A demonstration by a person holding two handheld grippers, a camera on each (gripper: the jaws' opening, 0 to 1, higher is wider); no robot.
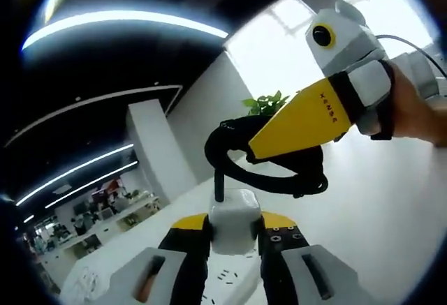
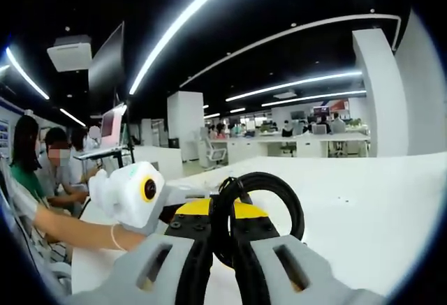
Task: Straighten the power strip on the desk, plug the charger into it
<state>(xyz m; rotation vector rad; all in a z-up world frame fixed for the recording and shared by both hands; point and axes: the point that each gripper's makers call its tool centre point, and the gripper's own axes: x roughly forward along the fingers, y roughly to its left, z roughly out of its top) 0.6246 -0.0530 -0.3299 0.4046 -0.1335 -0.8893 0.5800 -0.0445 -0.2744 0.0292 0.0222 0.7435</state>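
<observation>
Your left gripper [image 1: 235, 239] clamps the charger [image 1: 235, 227] above what looks like the power strip [image 1: 227, 280], still unplugged; the right gripper [image 2: 222, 239] pinches its coiled cable [image 2: 258, 211].

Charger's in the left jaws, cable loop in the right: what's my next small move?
Probably lower the left gripper toward the power strip just beneath. It is clamped on the white charger, while the right gripper pinches the coiled black cable clear, so the strip's slots lie unobstructed.
</observation>
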